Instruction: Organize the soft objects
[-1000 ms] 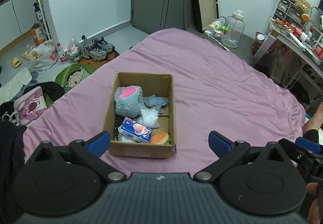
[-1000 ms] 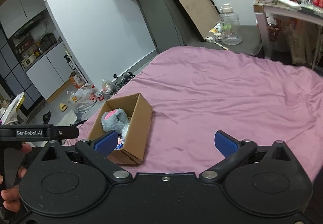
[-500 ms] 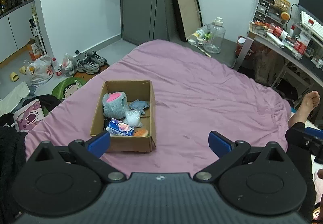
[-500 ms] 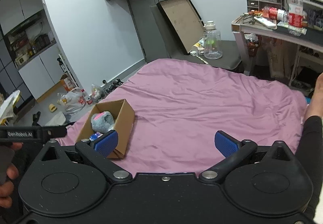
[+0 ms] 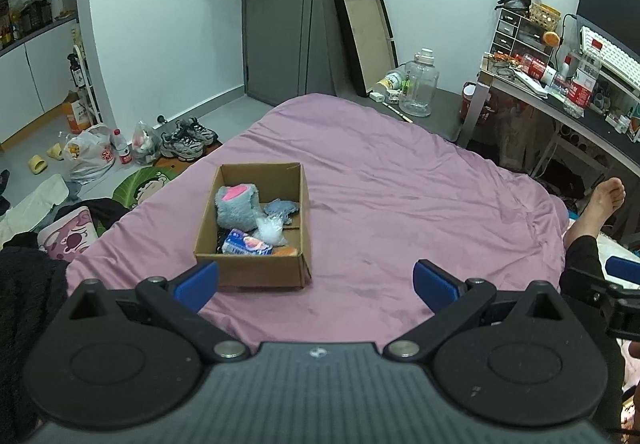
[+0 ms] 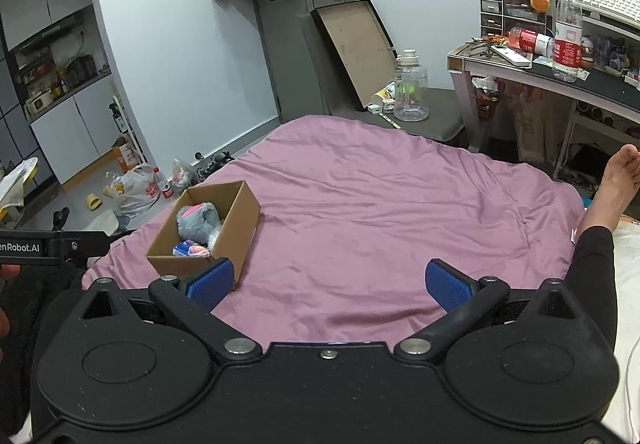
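Cardboard box (image 5: pixel 256 268) at your eleven o'clock on the pink bedspread (image 5: pixel 400 204), grey plush (image 5: pixel 236 206) inside, your left gripper (image 5: pixel 316 280) and right gripper (image 6: pixel 328 284) both spread wide, empty.

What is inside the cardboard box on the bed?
The cardboard box holds a grey plush, blue cloth, clear bag, tissue pack and orange item. Anything beneath is covered.

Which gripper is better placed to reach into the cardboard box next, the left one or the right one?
Probably the left. In its view the cardboard box lies nearly straight ahead of the open left gripper, beside its left finger. From the right gripper, also open, the box sits off to the left.
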Tool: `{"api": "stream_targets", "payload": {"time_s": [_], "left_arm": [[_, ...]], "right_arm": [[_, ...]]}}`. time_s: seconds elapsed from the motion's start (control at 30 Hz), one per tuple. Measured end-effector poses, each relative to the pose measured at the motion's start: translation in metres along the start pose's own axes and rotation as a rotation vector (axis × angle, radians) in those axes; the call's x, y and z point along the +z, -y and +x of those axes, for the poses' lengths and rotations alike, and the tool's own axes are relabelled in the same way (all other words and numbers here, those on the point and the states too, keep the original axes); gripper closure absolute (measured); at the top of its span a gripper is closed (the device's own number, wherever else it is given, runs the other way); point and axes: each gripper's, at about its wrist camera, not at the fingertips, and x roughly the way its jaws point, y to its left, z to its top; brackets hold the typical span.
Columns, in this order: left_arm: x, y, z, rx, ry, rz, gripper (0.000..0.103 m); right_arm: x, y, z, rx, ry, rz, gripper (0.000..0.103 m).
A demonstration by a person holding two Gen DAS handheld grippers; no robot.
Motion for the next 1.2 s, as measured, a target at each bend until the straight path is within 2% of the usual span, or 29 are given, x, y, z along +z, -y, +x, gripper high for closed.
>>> {"api": "stream_targets", "payload": {"time_s": [0.47, 0.63, 1.2], "left_arm": [[-0.026, -0.009, -0.016, 0.011, 0.009, 0.003, 0.000], [-0.027, -0.015, -0.021, 0.009, 0.020, -0.011, 0.000], [-0.027, -0.026, -0.016, 0.016, 0.005, -0.027, 0.000]], "right_arm": [[-0.012, -0.010, -0.012, 0.027, 0.001, 0.005, 0.000], [-0.010, -0.013, -0.011, 0.052, -0.001, 0.032, 0.000], [-0.016, -0.016, -0.004, 0.045, -0.019, 0.029, 0.000]]}}
